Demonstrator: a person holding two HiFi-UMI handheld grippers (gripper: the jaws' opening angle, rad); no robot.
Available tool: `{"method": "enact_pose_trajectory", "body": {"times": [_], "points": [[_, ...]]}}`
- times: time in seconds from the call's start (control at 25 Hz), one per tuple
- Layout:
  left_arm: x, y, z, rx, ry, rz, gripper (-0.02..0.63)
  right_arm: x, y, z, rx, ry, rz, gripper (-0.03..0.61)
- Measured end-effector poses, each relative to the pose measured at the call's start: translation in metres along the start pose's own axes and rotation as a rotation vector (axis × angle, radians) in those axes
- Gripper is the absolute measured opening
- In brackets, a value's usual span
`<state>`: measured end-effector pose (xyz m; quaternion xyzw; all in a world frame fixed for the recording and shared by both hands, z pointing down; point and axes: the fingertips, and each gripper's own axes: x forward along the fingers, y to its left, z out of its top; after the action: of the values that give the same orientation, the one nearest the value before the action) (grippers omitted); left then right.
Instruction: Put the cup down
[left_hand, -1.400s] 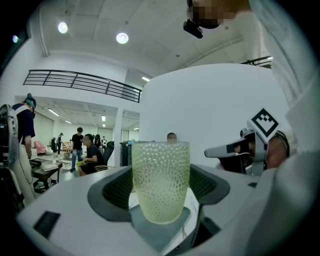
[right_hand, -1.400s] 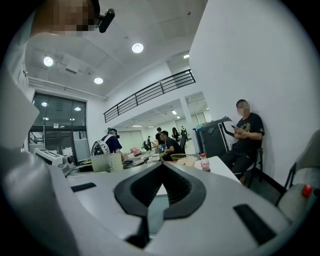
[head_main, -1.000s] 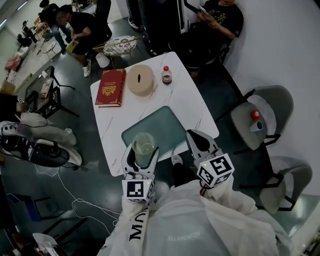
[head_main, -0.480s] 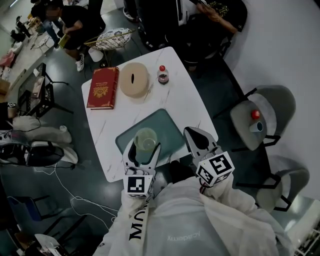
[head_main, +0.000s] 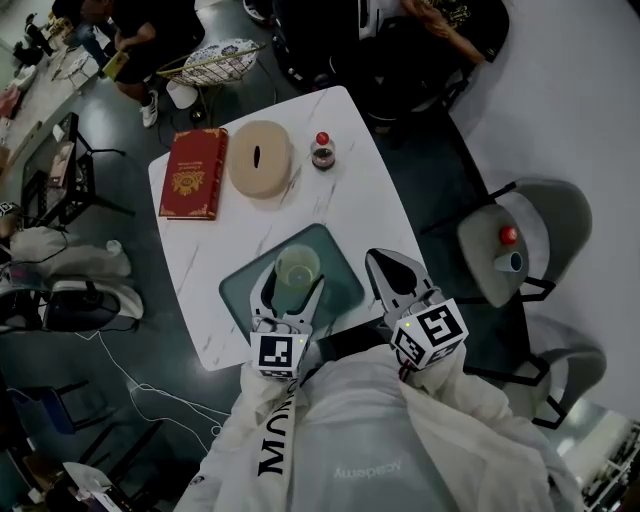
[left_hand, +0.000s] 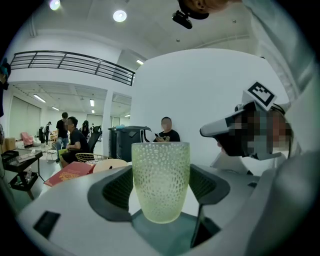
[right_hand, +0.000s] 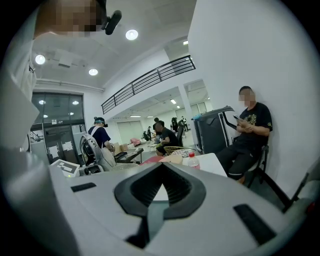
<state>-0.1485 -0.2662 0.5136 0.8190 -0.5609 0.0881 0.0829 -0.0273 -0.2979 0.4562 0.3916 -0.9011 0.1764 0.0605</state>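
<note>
A pale green dimpled cup (head_main: 297, 268) stands upright between the jaws of my left gripper (head_main: 290, 282), over the near left part of a teal mat (head_main: 338, 262) on the white table (head_main: 372, 200). In the left gripper view the cup (left_hand: 160, 180) fills the gap, both pads press its sides, and its base sits at the mat (left_hand: 165, 235); I cannot tell if it rests there. My right gripper (head_main: 388, 268) hovers at the mat's right edge, shut and empty, and its jaws meet at a point in the right gripper view (right_hand: 161, 175).
At the table's far end lie a red book (head_main: 187, 185), a round beige box (head_main: 260, 157) and a small red-capped bottle (head_main: 322, 152). A grey chair (head_main: 520, 235) with small objects on it stands to the right. People sit beyond the table.
The left gripper has carried the cup from the table's near edge further in over the teal mat. The right gripper has hardly shifted.
</note>
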Motion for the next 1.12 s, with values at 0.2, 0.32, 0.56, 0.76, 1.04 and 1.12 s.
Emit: {"method": "enact_pose_trajectory", "body": {"times": [0.2,0.32,0.56,0.76,1.04,1.12], "points": [[0.027,0.007,-0.015,-0.016,0.033,0.003,0.354,0.02,-0.019,-0.004,-0.01,0.036,0.004,0.006],[0.042,0.009,-0.023,-0.025,0.053,-0.001,0.354,0.03,-0.031,-0.005,-0.005,0.051,0.002,0.006],[0.074,0.013,-0.044,-0.045,0.083,-0.002,0.354,0.046,-0.052,0.0,-0.003,0.07,-0.005,0.006],[0.094,0.015,-0.06,-0.058,0.107,-0.011,0.354,0.055,-0.07,-0.006,0.004,0.095,-0.021,0.006],[0.111,0.022,-0.077,-0.059,0.137,-0.012,0.354,0.069,-0.076,-0.014,0.026,0.114,-0.019,0.006],[0.114,0.022,-0.082,-0.049,0.147,-0.019,0.354,0.073,-0.075,-0.013,0.027,0.116,-0.016,0.006]]}}
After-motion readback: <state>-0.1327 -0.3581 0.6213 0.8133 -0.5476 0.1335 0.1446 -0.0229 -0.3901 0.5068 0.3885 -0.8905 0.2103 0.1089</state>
